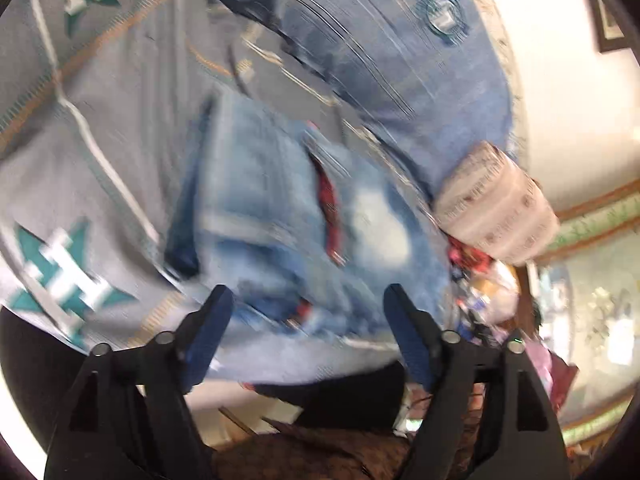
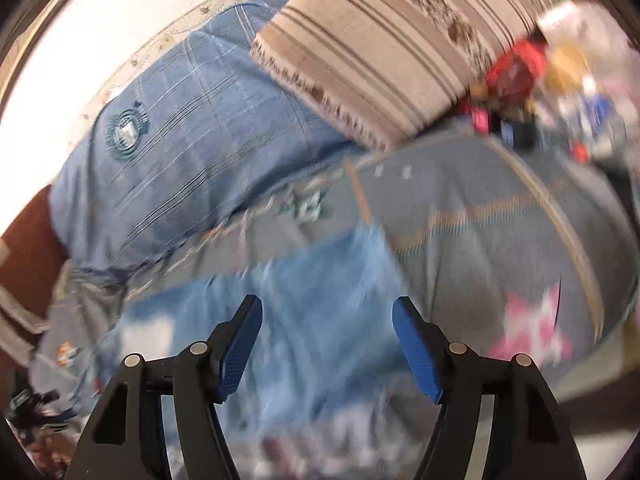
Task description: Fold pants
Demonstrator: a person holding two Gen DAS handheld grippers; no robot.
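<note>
Light blue distressed denim pants (image 1: 288, 216) lie bunched on a grey bedspread (image 1: 120, 120) with star-and-H logos. They have a rip showing red lining. My left gripper (image 1: 308, 304) is open, its blue-padded jaws wide apart just over the near edge of the pants, holding nothing. In the right wrist view the pants (image 2: 320, 288) spread in front of my right gripper (image 2: 328, 316), which is open and empty above them. Both views are motion-blurred.
A blue plaid pillow (image 2: 192, 128) and a beige striped pillow (image 2: 380, 48) lie at the head of the bed. A heap of colourful clutter (image 2: 560, 92) sits beyond the striped pillow. A white wall (image 1: 560, 80) lies behind.
</note>
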